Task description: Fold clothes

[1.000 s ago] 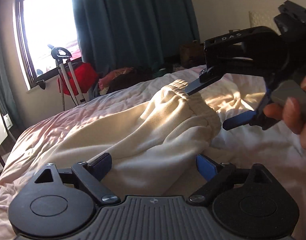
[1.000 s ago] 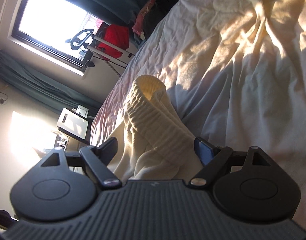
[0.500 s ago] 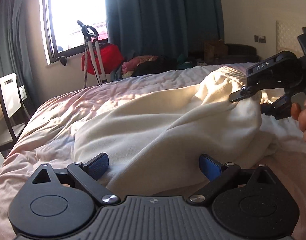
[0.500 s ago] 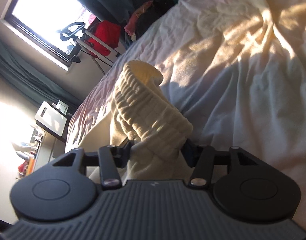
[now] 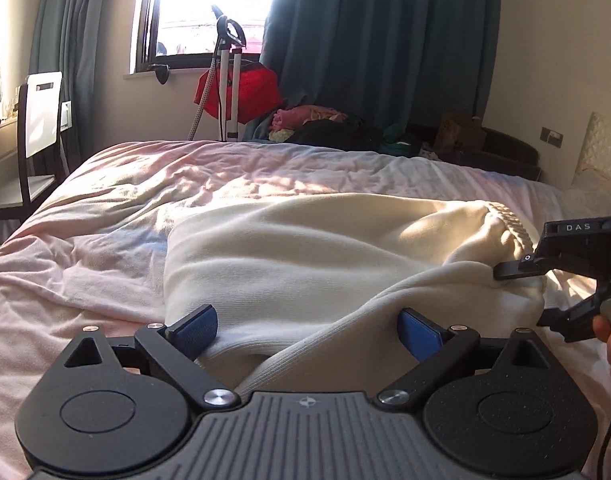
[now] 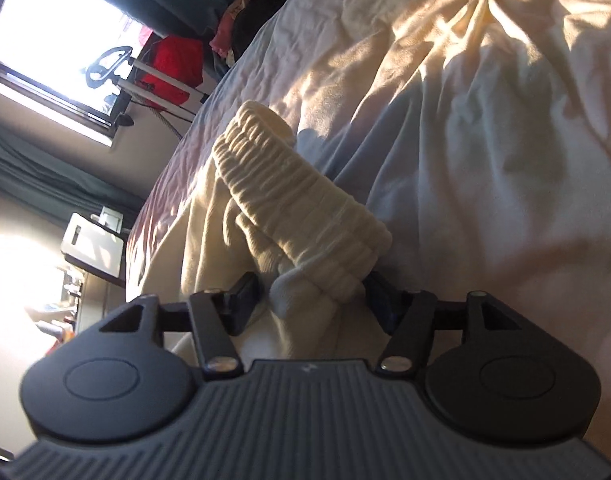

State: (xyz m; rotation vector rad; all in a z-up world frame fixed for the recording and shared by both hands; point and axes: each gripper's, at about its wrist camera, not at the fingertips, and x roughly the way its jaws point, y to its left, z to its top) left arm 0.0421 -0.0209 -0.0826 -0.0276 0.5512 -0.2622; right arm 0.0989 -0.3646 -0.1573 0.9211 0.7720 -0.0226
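A cream knit garment [image 5: 313, 264] with a ribbed band lies bunched on the bed. My left gripper [image 5: 305, 326] is open, its blue pads [image 5: 197, 324] wide apart with a fold of the garment lying between them. My right gripper [image 6: 311, 296] is shut on the garment's ribbed band [image 6: 305, 212] and holds it just above the sheet. It also shows in the left wrist view [image 5: 521, 292] at the garment's right end, with a hand behind it.
The bed sheet [image 5: 105, 208] is pale pink and wrinkled. Beyond the far edge stand a red bag with a metal frame [image 5: 237, 88], a pile of clothes [image 5: 317, 120] and teal curtains. A white chair [image 5: 37, 120] stands at the left.
My right gripper has closed on the ribbed band and pulled it rightward and down towards the sheet. My left gripper stays open and has lowered near the garment's near edge.
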